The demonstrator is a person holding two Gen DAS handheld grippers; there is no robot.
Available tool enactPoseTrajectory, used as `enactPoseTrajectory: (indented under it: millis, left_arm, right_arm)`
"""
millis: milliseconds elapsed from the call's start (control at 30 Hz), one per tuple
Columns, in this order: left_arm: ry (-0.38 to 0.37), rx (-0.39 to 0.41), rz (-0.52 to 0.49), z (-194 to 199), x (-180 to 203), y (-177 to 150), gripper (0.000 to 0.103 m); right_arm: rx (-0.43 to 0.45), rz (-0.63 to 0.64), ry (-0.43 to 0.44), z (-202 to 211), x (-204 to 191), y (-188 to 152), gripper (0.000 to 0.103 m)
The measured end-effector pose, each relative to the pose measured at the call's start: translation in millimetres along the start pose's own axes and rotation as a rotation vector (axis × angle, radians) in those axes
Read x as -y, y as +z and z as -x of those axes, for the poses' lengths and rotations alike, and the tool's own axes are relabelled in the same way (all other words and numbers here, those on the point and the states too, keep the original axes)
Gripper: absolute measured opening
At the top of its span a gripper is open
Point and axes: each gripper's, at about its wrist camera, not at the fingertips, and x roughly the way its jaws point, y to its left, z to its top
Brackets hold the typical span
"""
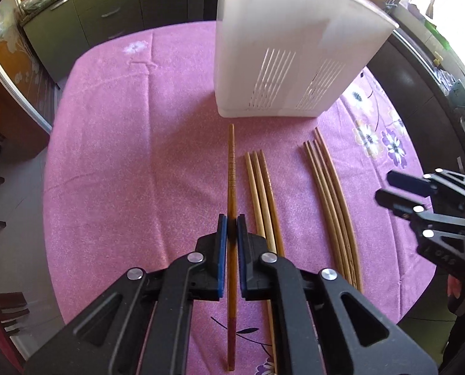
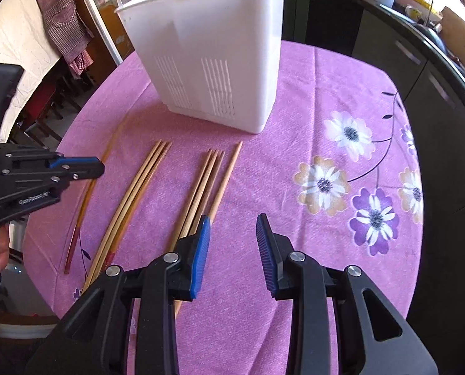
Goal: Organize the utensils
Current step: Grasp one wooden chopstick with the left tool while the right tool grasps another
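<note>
Pink tablecloth (image 1: 123, 156), unlabelled white holder (image 1: 282, 50), chopsticks (image 1: 231, 187)

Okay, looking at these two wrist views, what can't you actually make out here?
- Inside of the white holder: both views show only its outer walls.
- Near ends of the light chopsticks: hidden under the right tool.
- Dark chopstick contact with the left tool: unclear.

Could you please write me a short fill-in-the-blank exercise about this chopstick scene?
1. The left tongs straddle a single dark ____.
2. The white utensil holder stands ____ on the tablecloth.
3. The right tongs are ____ and hold nothing.

Missing words: chopstick; upright; open
</note>
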Motion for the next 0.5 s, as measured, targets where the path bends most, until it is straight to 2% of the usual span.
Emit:
enactPoseTrajectory:
  millis: [100,233,500]
  left_arm:
    - [-0.009,0.068,-0.006,23,-3,-2,0.006]
    - [-0.008,0.147,-0.012,47,-3,-12,0.006]
    - [-0.010,0.207,-0.032,68,-11,-22,0.006]
  right_arm:
    - [-0.058,-0.030,0.032,-19,-1,6,0.025]
    - [-0.093,-0.057,0.029,-36,-1,14,0.019]
    - [-0.132,-0.049,-0.022,-49,-15,25,0.017]
